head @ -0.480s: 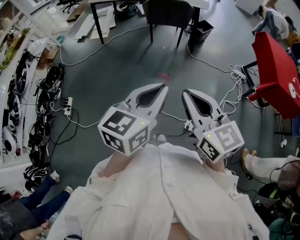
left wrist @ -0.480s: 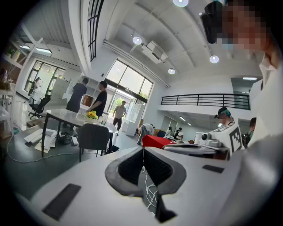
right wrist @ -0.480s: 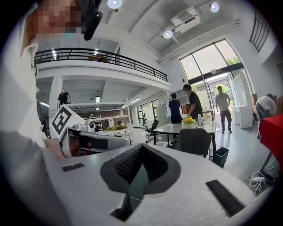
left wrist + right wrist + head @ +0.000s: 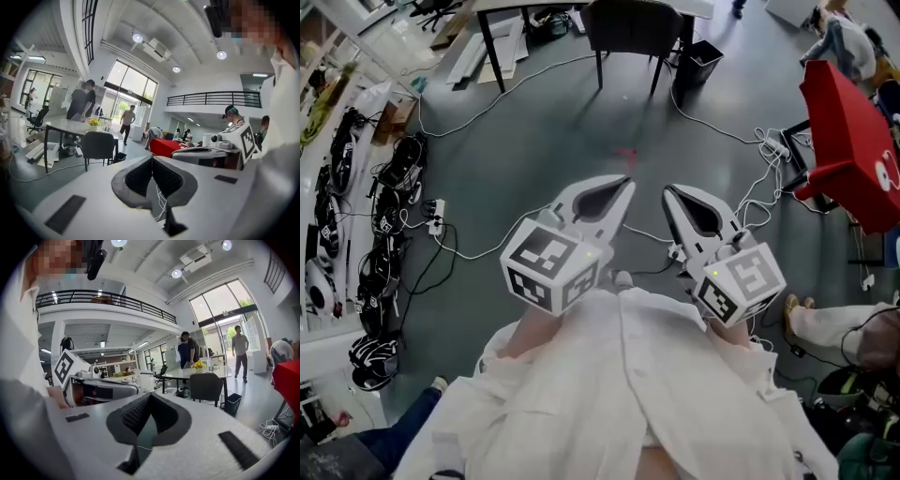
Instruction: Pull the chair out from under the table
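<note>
A dark chair [image 4: 630, 22] stands tucked against a table [image 4: 499, 6] at the far end of the grey floor, well beyond both grippers. In the left gripper view the chair [image 4: 97, 144] sits at the white-topped table [image 4: 63, 125]. The right gripper view also shows the chair [image 4: 206, 386] and the table [image 4: 197, 372]. My left gripper [image 4: 623, 182] and right gripper [image 4: 668, 190] are held side by side before my white coat. Both are shut with nothing between the jaws, as the left gripper [image 4: 151, 158] and the right gripper [image 4: 149, 395] show in their own views.
White cables and a power strip [image 4: 437, 210] trail across the floor. A black bin [image 4: 700, 60] stands beside the chair. A red seat [image 4: 851, 141] is at the right, with a seated person's leg [image 4: 821, 330] below it. Gear lines the left wall [image 4: 352, 216]. People stand behind the table [image 4: 83, 99].
Both grippers stay almost where they were. A person's legs at the lower left of the head view have drawn back toward the frame's edge.
</note>
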Available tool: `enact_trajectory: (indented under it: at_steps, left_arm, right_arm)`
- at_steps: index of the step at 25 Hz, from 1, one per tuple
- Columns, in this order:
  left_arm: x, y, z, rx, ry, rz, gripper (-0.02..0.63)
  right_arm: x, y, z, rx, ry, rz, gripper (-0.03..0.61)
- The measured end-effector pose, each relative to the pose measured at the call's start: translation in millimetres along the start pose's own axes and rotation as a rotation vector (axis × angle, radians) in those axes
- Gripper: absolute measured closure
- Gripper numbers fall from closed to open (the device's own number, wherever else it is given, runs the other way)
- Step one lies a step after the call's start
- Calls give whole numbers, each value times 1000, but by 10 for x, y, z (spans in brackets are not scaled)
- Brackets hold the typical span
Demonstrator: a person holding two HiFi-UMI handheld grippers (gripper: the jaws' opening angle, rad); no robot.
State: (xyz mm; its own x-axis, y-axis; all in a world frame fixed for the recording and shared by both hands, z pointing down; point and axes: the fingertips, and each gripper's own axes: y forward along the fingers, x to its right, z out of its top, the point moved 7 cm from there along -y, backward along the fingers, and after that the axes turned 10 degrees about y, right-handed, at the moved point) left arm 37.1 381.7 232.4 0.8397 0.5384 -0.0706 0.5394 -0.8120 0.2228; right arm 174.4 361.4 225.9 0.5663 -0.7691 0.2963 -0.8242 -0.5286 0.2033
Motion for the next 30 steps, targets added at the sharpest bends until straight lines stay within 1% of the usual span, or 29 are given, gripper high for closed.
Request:
enact_trajectory:
  at_steps: [5,8,10,12,17,21,26,30]
  left_arm:
    - [-17,36,11,21,-35,7,597]
    - [-30,93,-5,19,-36,17,597]
    - [-57,127,-31,9,-33,23,597]
    - [-111,138,-32,3,-39,45,597]
    - [-114,210,-108,-10,-61,92,597]
    - [-201,305,-191,-34,-76,114,597]
    - [-412,526,-171,-38,-59,103,597]
    - [-722,776,-117,-34,-65,75,597]
  right_arm:
    - [28,-36,41,45,-12,-8,575]
    - [89,-45,38,60,1,3,575]
    - [136,-67,28,53,-12,-2,575]
    - [188,-83,30,34,-36,-8,575]
    - [383,-112,-46,10,-6,-5,575]
    - [507,-44,-110,-15,-20,-12,575]
    - [740,178,-26,29,0,-43,575]
    - [935,486,107,37,-7,-64,575]
